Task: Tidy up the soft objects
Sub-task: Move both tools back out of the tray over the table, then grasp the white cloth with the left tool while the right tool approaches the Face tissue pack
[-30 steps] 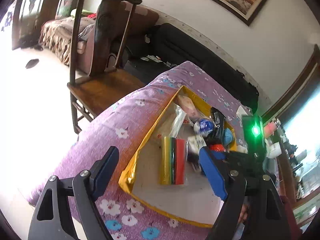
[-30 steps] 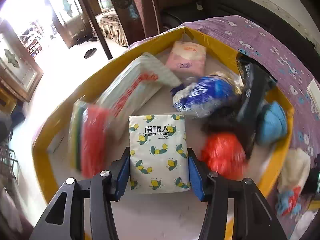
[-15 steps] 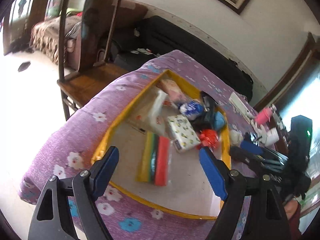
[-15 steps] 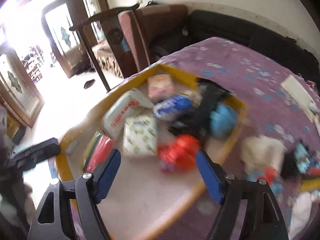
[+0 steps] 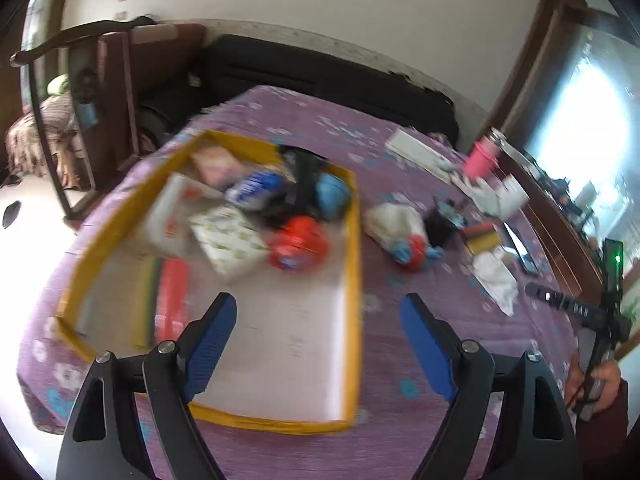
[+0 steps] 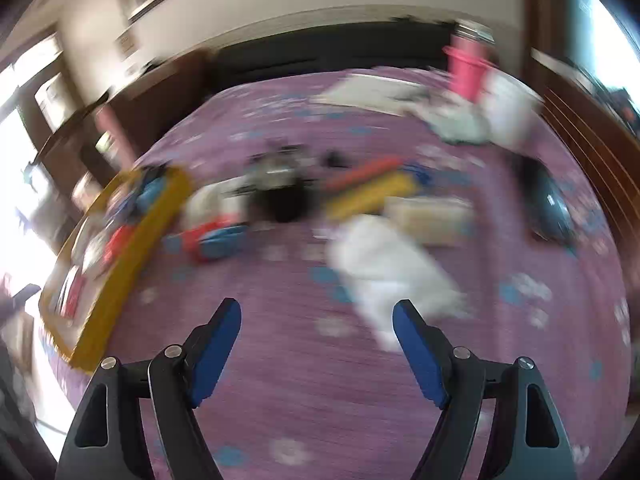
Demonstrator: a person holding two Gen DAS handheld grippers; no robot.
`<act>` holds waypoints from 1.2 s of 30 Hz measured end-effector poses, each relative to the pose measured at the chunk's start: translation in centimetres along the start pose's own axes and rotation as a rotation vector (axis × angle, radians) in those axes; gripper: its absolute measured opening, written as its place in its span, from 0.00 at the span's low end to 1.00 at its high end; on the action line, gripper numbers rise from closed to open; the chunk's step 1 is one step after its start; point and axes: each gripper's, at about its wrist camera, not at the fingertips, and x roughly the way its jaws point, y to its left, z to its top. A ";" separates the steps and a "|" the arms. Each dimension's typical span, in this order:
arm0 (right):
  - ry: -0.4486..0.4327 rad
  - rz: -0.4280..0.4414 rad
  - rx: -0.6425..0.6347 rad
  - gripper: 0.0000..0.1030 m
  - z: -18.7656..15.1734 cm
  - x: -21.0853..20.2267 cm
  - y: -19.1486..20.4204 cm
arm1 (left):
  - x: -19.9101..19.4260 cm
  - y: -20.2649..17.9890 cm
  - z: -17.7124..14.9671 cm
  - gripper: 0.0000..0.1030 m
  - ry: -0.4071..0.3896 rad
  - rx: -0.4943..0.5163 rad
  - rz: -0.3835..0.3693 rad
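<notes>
Yellow-rimmed tray already holds my sorted packs, so both tongs gape empty. My right gripper faces the white soft bundle lying loose on the purple cloth; my left gripper hangs over the tray's bare corner.

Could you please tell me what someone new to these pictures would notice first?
Most striking is the yellow tray on the purple flowered cloth, with soft packs crowded at its far end, among them a tissue pack and a red bundle. Loose items lie on the cloth to the tray's right, including a white cloth and a pink cup.
</notes>
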 end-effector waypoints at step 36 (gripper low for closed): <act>0.003 0.008 0.075 0.73 5.7 5.4 -6.3 | 3.9 -9.6 -2.7 0.81 0.148 0.158 -0.064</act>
